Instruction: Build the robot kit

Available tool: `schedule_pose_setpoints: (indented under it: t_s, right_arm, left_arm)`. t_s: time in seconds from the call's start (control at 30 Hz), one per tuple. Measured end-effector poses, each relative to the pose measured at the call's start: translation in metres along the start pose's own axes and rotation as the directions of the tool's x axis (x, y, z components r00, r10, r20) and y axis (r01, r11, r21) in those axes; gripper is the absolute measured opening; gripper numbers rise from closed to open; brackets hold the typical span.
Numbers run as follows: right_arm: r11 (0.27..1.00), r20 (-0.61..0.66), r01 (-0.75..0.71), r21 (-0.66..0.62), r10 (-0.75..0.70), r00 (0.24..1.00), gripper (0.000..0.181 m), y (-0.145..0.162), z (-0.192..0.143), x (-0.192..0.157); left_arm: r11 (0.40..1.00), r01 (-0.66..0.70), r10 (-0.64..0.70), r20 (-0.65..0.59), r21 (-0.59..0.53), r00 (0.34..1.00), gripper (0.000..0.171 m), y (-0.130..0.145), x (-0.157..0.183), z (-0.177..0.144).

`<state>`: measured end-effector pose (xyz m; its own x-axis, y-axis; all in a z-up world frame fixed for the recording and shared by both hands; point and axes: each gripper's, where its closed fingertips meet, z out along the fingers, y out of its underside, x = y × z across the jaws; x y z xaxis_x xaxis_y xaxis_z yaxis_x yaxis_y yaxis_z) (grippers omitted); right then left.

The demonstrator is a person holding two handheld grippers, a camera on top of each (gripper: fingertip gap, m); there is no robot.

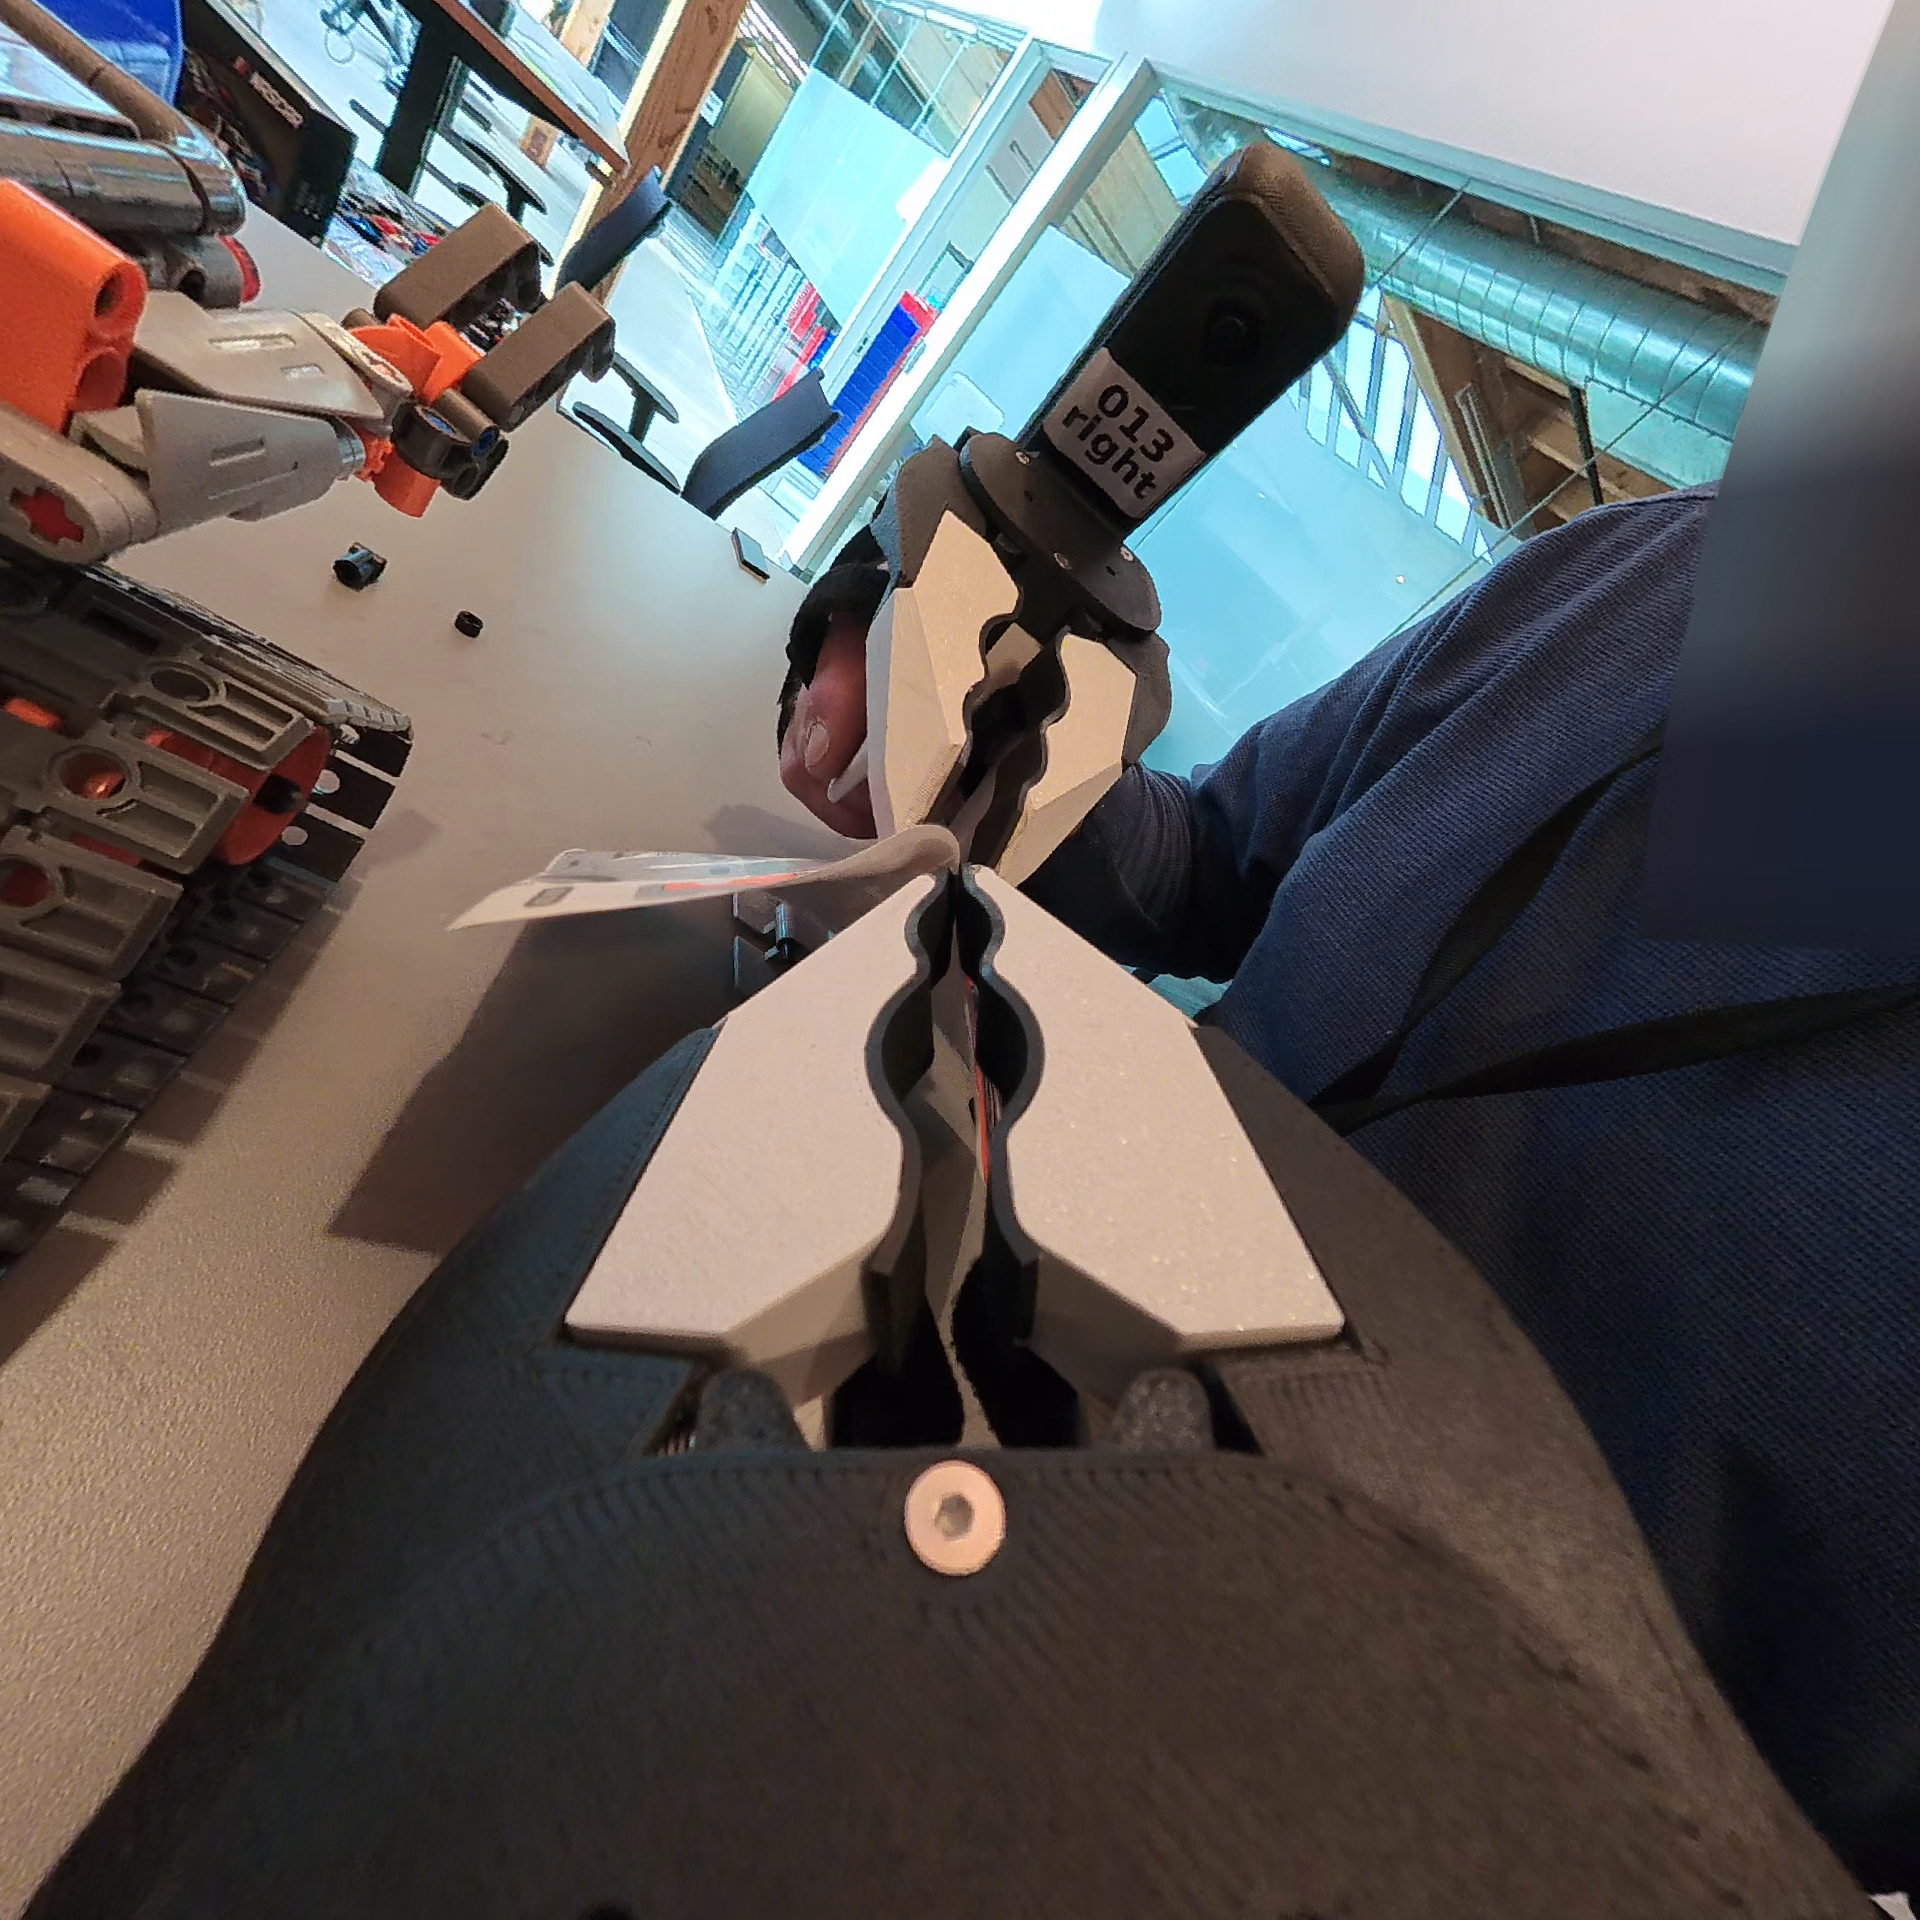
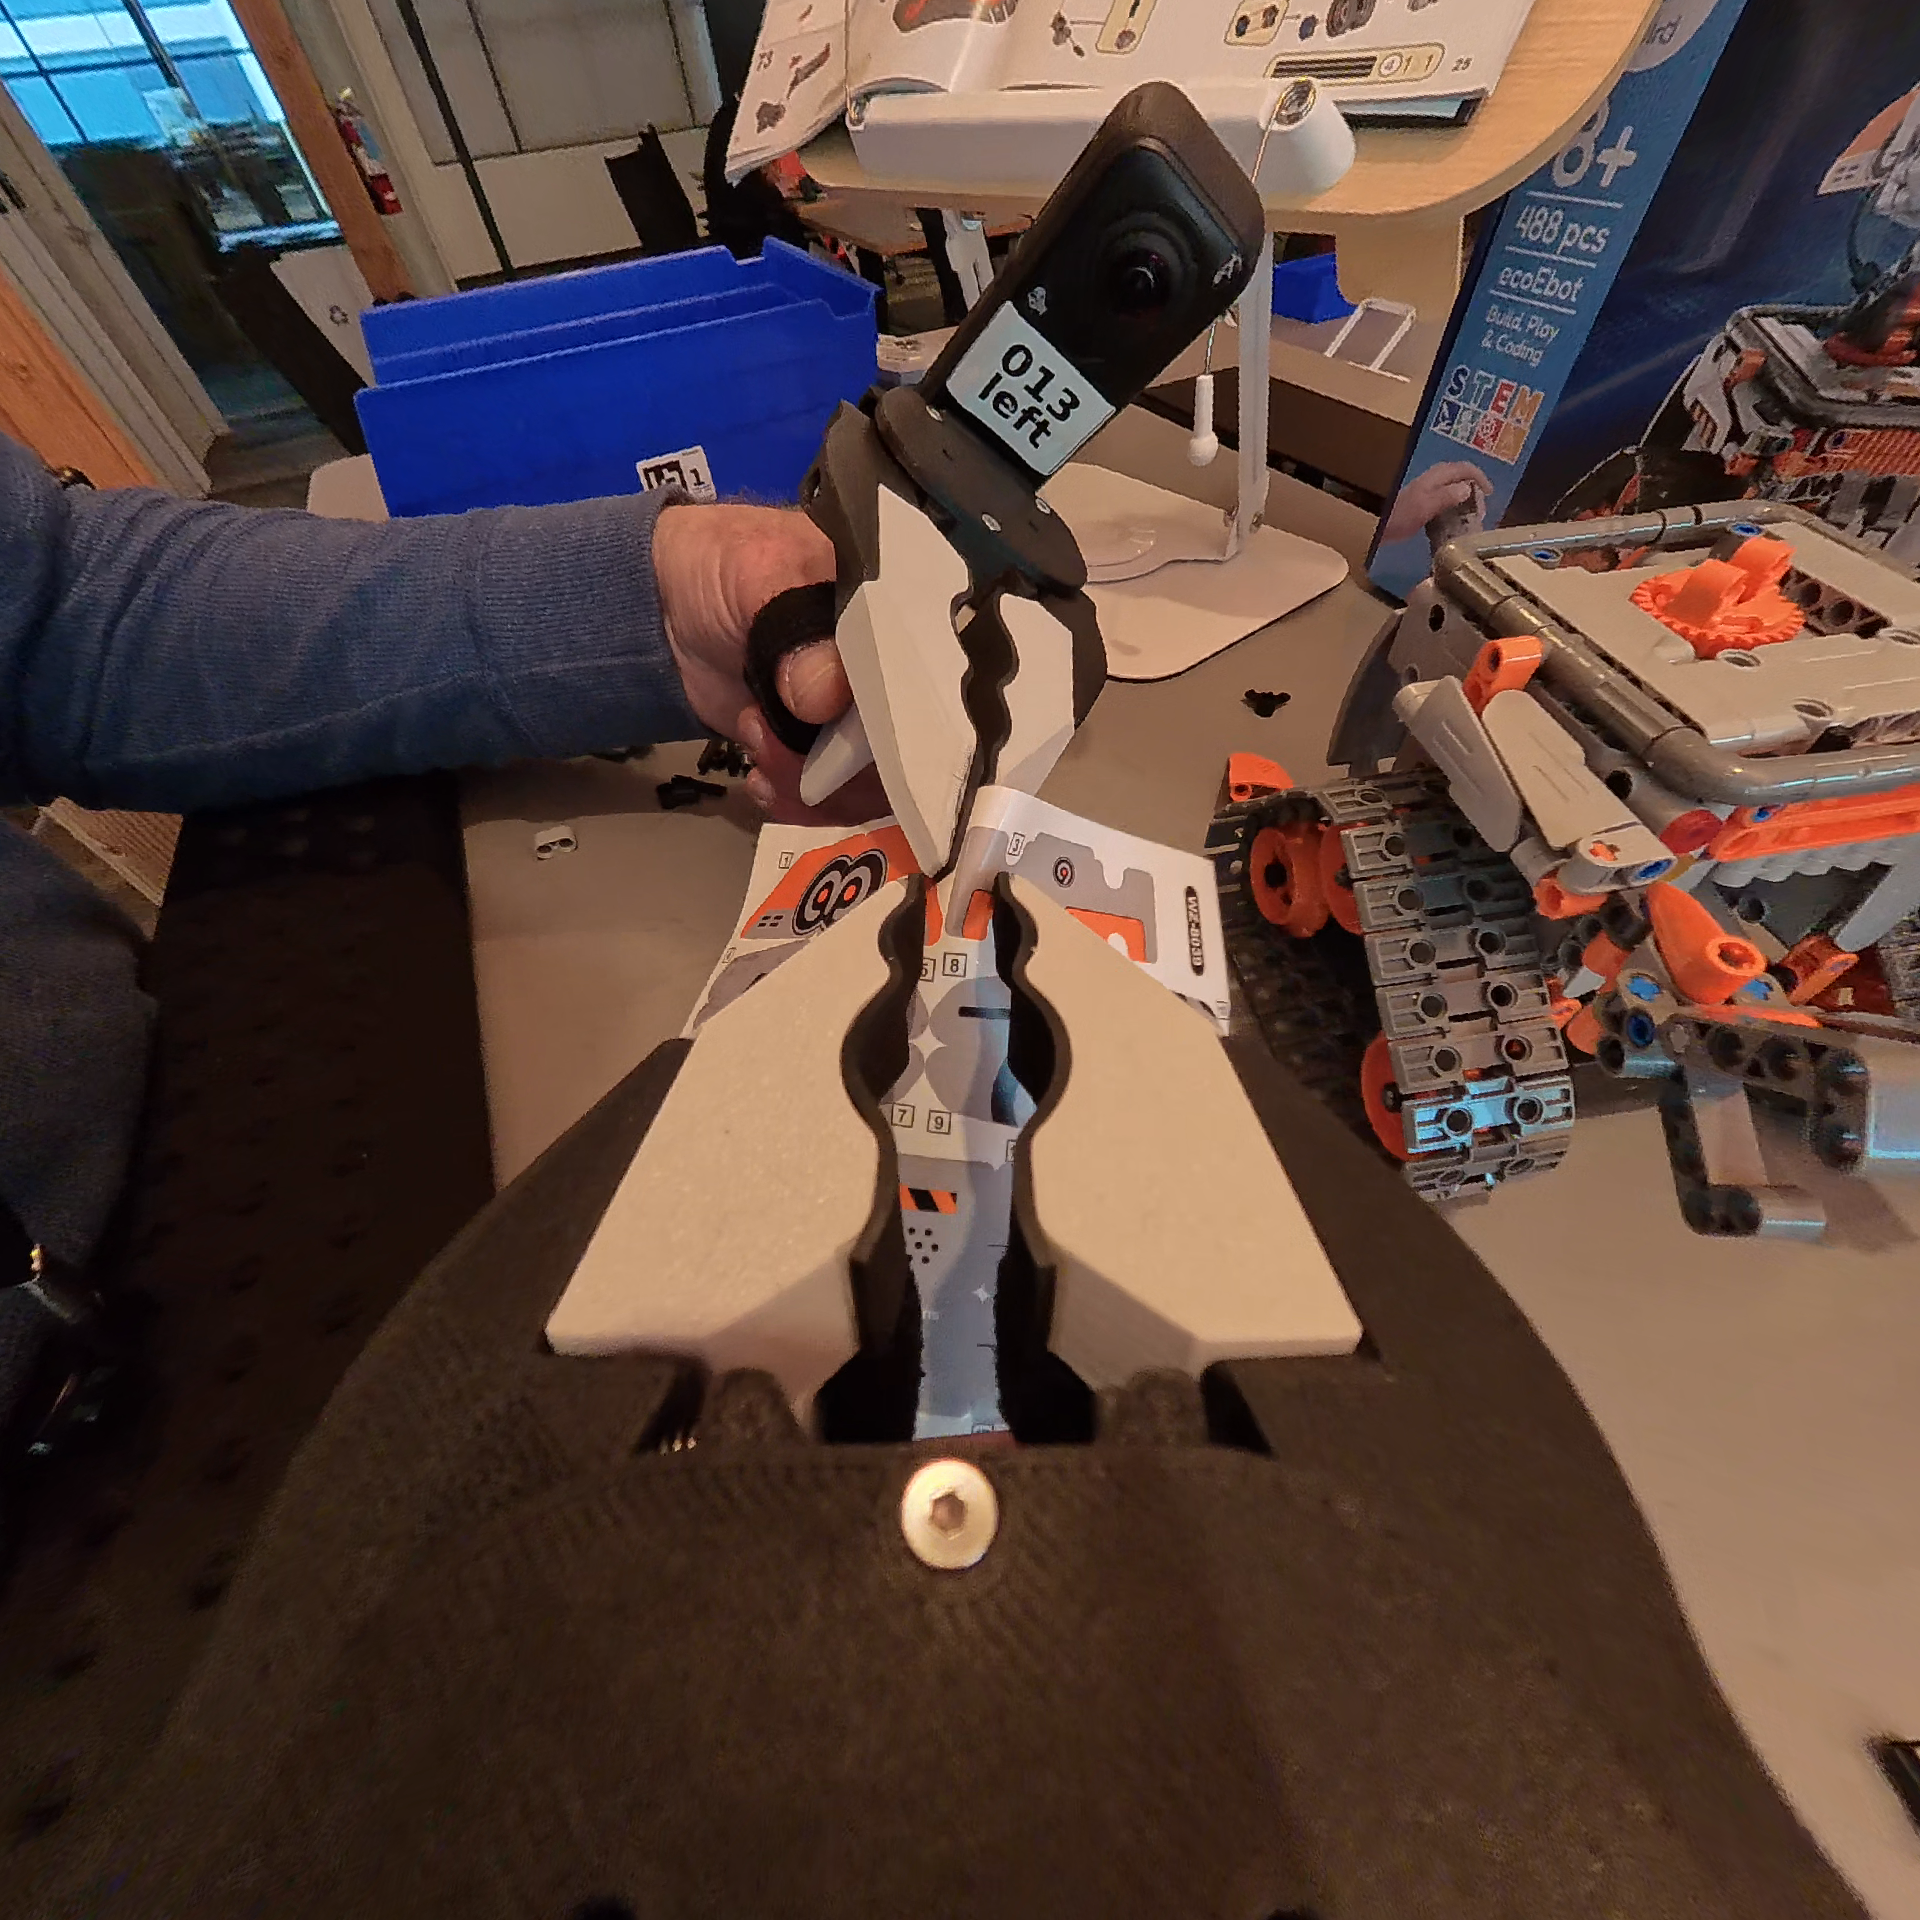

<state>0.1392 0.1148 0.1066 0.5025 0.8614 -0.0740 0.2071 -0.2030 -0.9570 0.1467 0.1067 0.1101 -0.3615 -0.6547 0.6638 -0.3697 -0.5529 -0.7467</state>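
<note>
A sticker sheet (image 1: pixel 623 883) with orange and grey stickers hangs just above the table. My left gripper (image 1: pixel 961 888) is shut on one edge of it; the sheet runs edge-on between its fingers. In the right wrist view the left gripper (image 2: pixel 951 847) comes down from above and pinches a curled white part of the sheet (image 2: pixel 1122 904). My right gripper (image 2: pixel 963 899) has its fingers a little apart, over the sheet, which shows through the gap. Its tips almost meet the left gripper's tips. It also shows in the left wrist view (image 1: pixel 966 842), at the sheet's curled edge.
A grey and orange tracked robot model (image 2: pixel 1455 987) stands on the grey table (image 2: pixel 1662 1455), to the right of the sheet; it also shows in the left wrist view (image 1: pixel 156 779). Behind it are its blue box (image 2: pixel 1621 260), a white stand with a booklet (image 2: pixel 1143 125) and blue bins (image 2: pixel 623 364). Small black pieces (image 1: pixel 358 566) lie loose. Both grippers' tips are close together, under 4 cm apart.
</note>
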Motion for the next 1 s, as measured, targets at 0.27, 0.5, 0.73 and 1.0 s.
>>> schedule_pose_setpoints:
  t_s: [0.27,0.5,0.73,1.0]
  right_arm:
    - [0.997,0.028,-0.043,0.063,0.041,0.999,0.008,-0.009,-0.006,-0.002]
    - [0.999,-0.007,-0.014,0.046,0.014,1.0,0.01,-0.007,-0.006,0.001]
    - [0.997,0.069,-0.042,0.068,0.037,0.997,0.011,-0.009,-0.007,-0.007]
    - [0.977,0.244,-0.142,0.156,0.101,0.965,0.006,-0.02,-0.015,-0.023]
  left_arm:
    - [1.0,-0.006,0.006,-0.005,0.006,1.0,0.0,-0.001,0.001,0.0]
    - [1.0,-0.004,0.004,-0.024,0.018,1.0,0.0,-0.003,0.004,0.002]
    - [1.0,-0.027,0.028,-0.059,0.015,0.998,0.0,-0.002,0.01,0.004]
    - [0.994,-0.109,0.113,-0.16,0.03,0.981,0.0,-0.003,0.031,0.008]
